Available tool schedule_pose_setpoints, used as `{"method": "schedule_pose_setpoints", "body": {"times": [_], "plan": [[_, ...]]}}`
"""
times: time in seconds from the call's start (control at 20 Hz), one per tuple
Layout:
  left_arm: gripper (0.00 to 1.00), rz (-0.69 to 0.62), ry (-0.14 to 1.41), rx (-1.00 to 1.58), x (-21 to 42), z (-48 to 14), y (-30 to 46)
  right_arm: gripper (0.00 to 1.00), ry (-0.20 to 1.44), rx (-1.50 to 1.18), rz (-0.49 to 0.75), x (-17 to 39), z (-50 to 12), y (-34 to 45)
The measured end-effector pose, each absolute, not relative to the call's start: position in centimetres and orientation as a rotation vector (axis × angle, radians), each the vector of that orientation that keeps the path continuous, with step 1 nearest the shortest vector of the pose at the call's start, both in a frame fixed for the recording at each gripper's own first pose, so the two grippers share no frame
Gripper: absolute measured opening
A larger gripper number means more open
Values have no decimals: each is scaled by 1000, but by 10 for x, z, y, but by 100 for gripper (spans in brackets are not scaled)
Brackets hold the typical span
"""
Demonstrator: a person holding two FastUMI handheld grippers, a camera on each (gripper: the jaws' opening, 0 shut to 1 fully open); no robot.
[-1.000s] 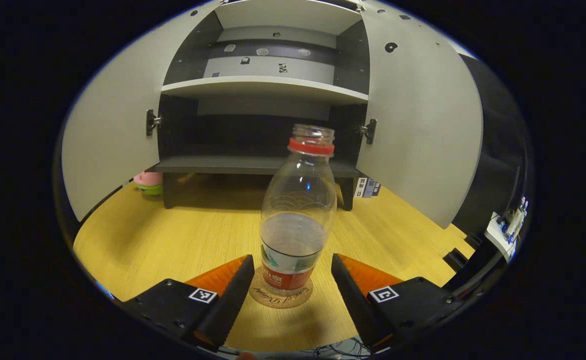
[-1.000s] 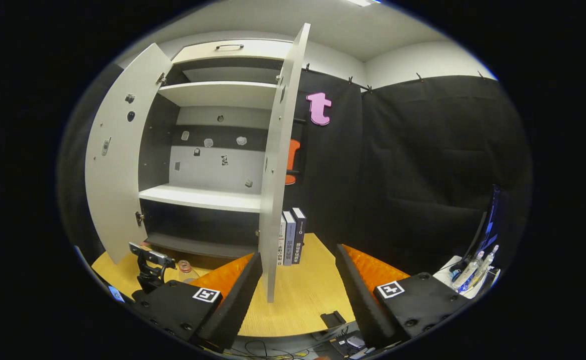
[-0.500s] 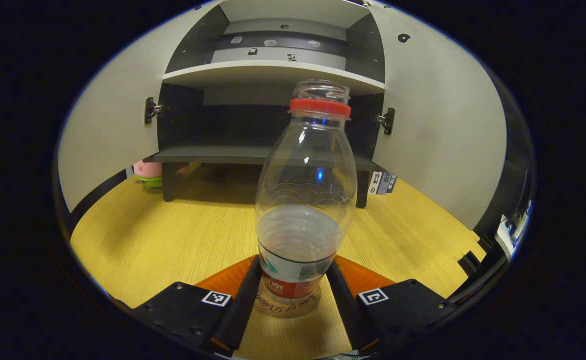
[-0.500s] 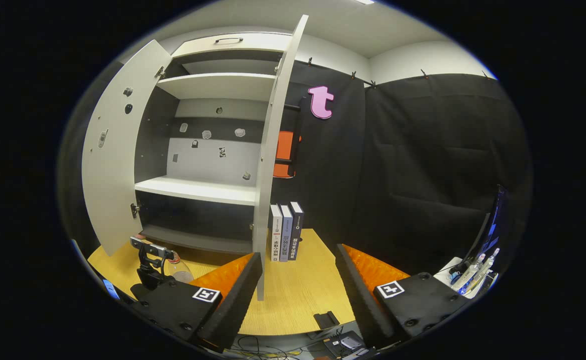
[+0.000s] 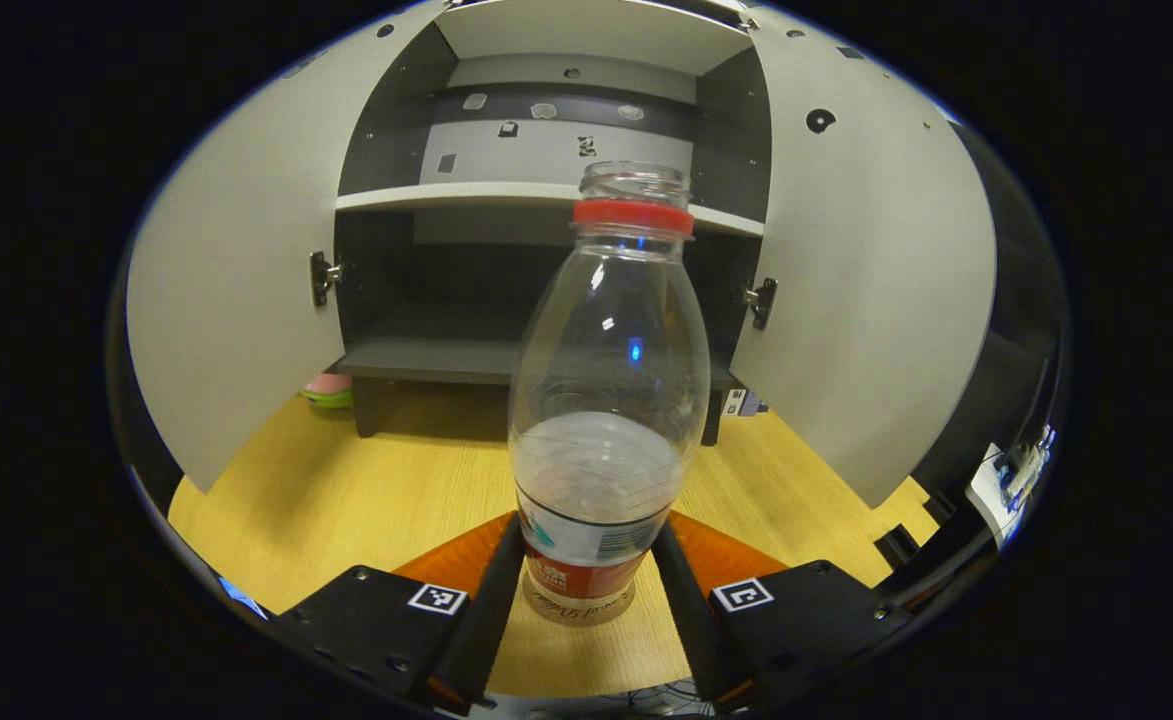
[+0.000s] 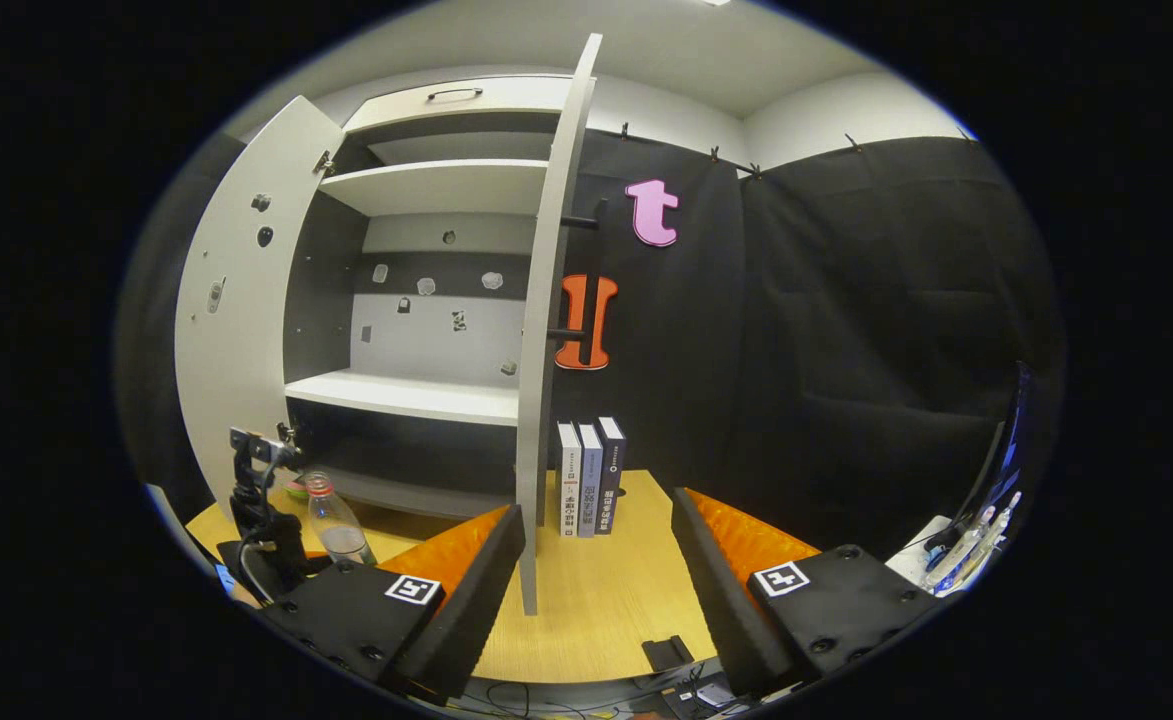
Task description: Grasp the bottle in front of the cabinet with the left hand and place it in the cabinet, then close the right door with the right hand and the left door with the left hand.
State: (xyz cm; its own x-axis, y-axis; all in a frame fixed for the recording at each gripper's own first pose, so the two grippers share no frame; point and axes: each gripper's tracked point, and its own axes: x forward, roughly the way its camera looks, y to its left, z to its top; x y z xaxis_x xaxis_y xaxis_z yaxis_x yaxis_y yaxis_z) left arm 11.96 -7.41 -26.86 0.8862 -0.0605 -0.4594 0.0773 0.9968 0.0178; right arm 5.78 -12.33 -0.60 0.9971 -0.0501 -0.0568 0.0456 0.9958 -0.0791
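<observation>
Step in hand: the first one, carrying the plastic water bottle [image 5: 606, 400] to the cabinet [image 5: 546, 195].
Left hand-held gripper [image 5: 586, 580]: closed on the bottle's labelled lower body, a finger pressed to each side.
Bottle: upright, capless, part full, seemingly lifted off the wooden surface [image 5: 346, 500], in front of the open cabinet.
Right hand-held gripper [image 6: 596, 560]: jaws spread wide, empty, near the right door [image 6: 546, 330].
Next move: forward onto the dark bottom shelf [image 5: 426, 358], kept level, passing between both open doors.
</observation>
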Motion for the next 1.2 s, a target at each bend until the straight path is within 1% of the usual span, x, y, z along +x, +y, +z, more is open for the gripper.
{"method": "schedule_pose_setpoints", "body": {"times": [0.2,0.55,0.75,0.9,1.2], "plan": [[75,-76,469,30,121,-225,-69,98,51,-49,-27,57,-9,-124],[75,-105,402,53,157,-133,-62,97,46,-34,-19,54,-12,-132],[75,-137,361,50,185,-79,-69,98,39,-26,-39,54,-10,-140],[75,-152,315,61,219,-43,-71,98,45,-23,-63,53,-12,-148],[74,-189,266,58,287,-6,-88,98,34,-8,-122,53,-7,-168]]}}
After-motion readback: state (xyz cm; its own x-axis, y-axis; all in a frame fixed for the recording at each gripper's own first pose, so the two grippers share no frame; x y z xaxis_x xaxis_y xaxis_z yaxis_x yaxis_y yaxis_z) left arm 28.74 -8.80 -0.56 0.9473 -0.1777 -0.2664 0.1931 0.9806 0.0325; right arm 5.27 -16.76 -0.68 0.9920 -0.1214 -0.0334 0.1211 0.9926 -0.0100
